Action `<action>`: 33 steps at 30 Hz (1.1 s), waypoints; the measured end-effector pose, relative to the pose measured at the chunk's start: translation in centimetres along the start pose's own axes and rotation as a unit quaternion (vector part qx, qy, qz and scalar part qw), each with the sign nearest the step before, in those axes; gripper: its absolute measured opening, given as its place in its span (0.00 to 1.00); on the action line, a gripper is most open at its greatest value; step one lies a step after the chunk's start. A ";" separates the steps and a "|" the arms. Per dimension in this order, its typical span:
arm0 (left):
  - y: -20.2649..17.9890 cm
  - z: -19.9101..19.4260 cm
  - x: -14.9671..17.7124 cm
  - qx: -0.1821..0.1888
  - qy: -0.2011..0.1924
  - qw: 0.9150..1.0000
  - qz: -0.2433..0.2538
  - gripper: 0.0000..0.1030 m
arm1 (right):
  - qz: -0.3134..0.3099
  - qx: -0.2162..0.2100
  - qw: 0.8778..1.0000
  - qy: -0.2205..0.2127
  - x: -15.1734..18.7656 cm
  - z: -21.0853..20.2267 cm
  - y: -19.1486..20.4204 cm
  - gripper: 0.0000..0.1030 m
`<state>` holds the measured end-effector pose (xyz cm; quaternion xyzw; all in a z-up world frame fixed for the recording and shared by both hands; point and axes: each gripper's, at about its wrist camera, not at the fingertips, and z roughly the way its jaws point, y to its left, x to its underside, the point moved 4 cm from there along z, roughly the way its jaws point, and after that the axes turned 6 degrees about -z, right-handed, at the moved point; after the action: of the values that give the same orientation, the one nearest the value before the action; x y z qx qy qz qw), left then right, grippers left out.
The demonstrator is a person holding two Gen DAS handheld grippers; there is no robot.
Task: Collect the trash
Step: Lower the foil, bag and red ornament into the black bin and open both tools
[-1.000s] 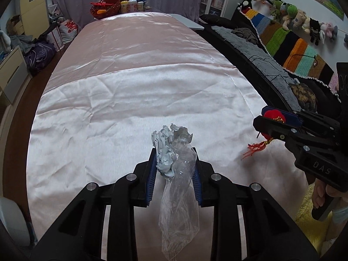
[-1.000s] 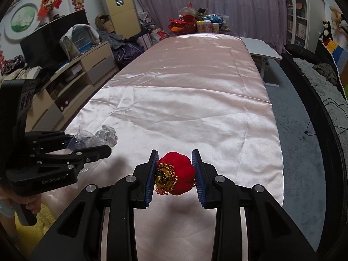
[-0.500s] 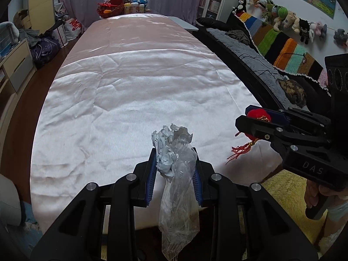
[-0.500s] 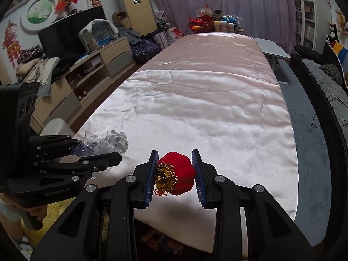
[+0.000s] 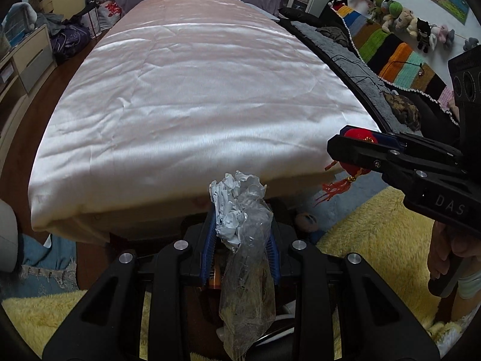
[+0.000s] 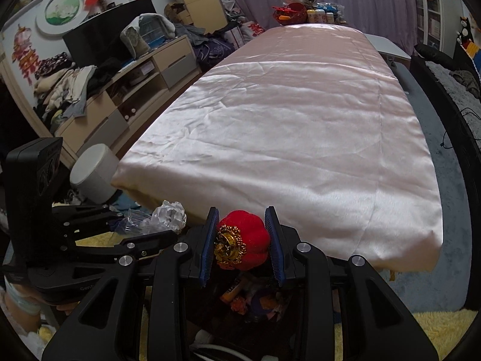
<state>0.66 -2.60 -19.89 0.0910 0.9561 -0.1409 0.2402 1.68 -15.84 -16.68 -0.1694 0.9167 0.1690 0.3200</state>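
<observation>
In the left wrist view, crumpled paper and a clear plastic wrapper (image 5: 240, 225) are clamped in the left tongs (image 5: 242, 234), just off the near edge of the pink-covered counter (image 5: 195, 90), above a yellow rug (image 5: 375, 234).

In the right wrist view, a red lantern ornament (image 6: 243, 240) is gripped by the right tongs (image 6: 242, 243), near that same edge.
</observation>
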 end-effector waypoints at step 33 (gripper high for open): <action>2.8 6.2 7.0 -0.005 0.090 0.995 -0.047 0.55 | 0.057 0.020 0.994 0.096 6.6 5.4 0.7 0.62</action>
<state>-2.02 -1.17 -29.12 0.0571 0.9778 -0.1387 0.1465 -0.63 -14.30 -24.71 -0.1261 0.9546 0.1516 0.2234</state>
